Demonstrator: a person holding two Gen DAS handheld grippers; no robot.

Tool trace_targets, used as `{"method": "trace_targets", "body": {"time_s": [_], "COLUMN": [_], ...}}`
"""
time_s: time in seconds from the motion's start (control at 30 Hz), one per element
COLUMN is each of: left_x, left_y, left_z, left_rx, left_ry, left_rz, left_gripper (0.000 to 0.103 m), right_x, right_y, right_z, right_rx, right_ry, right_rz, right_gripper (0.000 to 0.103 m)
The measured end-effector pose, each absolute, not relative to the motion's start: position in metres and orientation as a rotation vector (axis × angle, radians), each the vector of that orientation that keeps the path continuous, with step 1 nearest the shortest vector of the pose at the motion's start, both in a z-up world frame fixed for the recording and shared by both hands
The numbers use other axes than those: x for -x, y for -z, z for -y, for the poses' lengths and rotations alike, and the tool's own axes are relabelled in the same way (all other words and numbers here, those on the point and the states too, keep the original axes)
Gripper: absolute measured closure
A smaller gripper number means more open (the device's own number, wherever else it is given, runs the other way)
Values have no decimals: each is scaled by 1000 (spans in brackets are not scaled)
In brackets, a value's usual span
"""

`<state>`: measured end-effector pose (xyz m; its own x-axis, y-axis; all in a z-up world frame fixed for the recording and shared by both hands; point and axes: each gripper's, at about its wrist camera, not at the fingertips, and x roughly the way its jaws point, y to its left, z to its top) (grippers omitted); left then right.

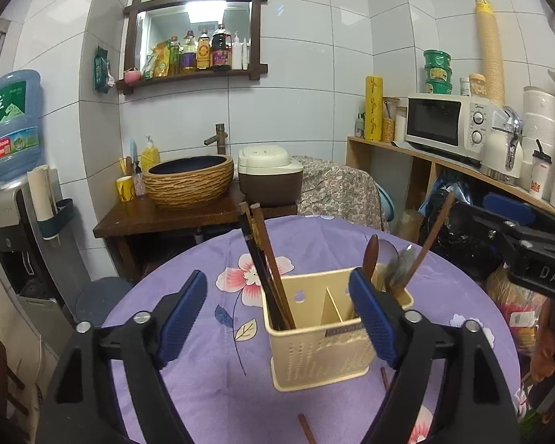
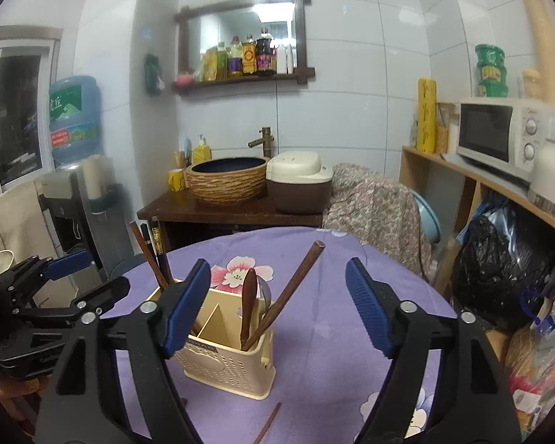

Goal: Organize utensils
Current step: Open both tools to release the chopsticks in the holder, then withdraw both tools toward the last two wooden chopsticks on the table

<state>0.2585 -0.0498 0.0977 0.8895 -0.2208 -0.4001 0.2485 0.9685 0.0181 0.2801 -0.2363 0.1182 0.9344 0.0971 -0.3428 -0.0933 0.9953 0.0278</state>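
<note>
A cream plastic utensil holder with a divider stands on the round purple flowered table. Its left compartment holds several dark chopsticks; its right compartment holds wooden and metal spoons and a long wooden handle. The holder also shows in the right wrist view, with chopsticks and spoons. My left gripper is open and empty above the holder. My right gripper is open and empty, just right of the holder. Loose chopsticks lie on the cloth.
A wooden stand with a woven basin and a rice cooker is behind the table. A shelf with a microwave is at the right, bags below it. A water dispenser stands at the left.
</note>
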Motion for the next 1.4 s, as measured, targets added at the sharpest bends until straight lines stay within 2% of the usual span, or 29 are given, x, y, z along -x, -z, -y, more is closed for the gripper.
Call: {"method": "trace_targets", "body": {"time_s": [0.1,0.13,0.17,0.47,0.73,1.07,1.4], "left_x": [-248,-244,-240,-211,-179,-172,-166], "left_y": [-87,-82,-75,19,40,49,64], "left_z": [42,40,36,14,-4,6,28], "left_rx": [-71,-71,-71,-86,-73,-83,-83], "left_ry": [232,228,226,179,91,108,174], "left_rz": [-439,-453,-473,-719,-735,-757,-811], "left_gripper": [15,14,13,11,11,11,11], "right_x": [-264,-260,-255,-234,-212,-205,-191], "right_y": [-113,-110,-103,4,73,90,90], "right_z": [237,237,237,222,184,180,239], "right_rx": [22,36,52,174,206,241,156], "right_ry": [-75,-69,-58,-23,-84,-67,17], "right_rz": [-363,-377,-398,-743,-940,-999,-1012], "right_gripper": [16,8,6,6,6,6,6]}}
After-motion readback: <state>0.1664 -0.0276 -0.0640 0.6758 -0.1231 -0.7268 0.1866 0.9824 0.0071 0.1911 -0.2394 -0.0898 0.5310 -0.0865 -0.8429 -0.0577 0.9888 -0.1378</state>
